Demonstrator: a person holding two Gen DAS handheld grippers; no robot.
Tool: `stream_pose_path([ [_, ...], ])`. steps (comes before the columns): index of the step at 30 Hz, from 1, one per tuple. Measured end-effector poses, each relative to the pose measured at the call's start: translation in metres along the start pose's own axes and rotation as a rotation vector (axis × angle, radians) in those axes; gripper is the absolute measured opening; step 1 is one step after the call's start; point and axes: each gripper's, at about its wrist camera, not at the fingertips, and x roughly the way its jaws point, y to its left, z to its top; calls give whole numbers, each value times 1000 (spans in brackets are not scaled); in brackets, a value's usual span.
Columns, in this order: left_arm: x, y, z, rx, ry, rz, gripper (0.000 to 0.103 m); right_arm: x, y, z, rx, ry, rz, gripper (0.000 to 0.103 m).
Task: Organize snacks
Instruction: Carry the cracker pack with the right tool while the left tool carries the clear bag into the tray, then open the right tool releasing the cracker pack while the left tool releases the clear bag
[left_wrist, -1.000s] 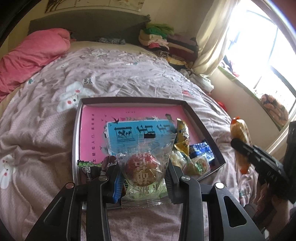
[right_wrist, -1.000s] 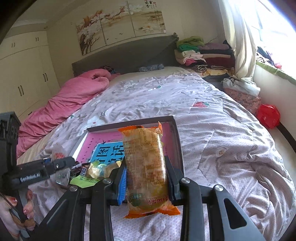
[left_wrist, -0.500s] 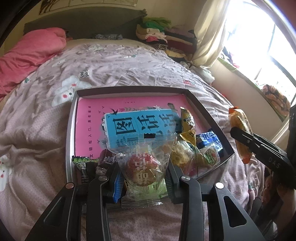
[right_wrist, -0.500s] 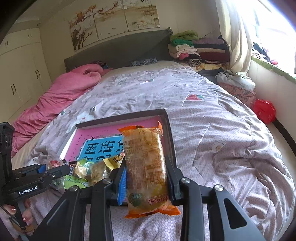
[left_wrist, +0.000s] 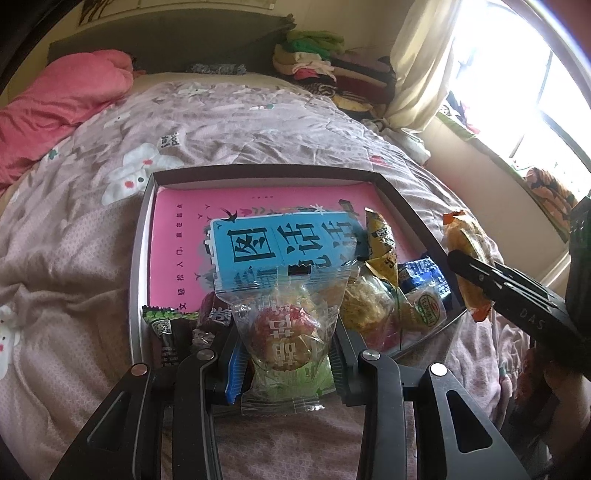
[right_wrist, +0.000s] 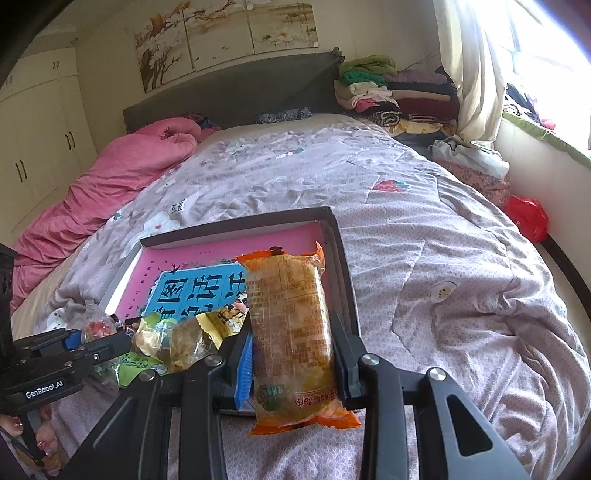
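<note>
Snacks are gathering at the near end of the shallow box (left_wrist: 142, 236), beside its blue book (left_wrist: 280, 247). Left gripper (left_wrist: 286, 345) clamps a clear-wrapped pastry (left_wrist: 284, 341) above that near edge, and right gripper (right_wrist: 293, 345) clamps an orange packet (right_wrist: 291, 332) over the box's right corner, both seemingly poised to join the pile.

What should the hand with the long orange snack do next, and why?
Probably lower the orange snack packet into the tray and let go. The right gripper is shut on it just above the tray's near corner, where other snacks already lie.
</note>
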Motion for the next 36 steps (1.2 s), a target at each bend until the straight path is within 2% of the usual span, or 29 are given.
stream_pose_path([
  [11,2,2,0,-5,0,4,39,13,-1,-4,4,20,-24,35],
  [36,4,5,0,-9,1,4,40,36,20,-5,-21,40,7,35],
])
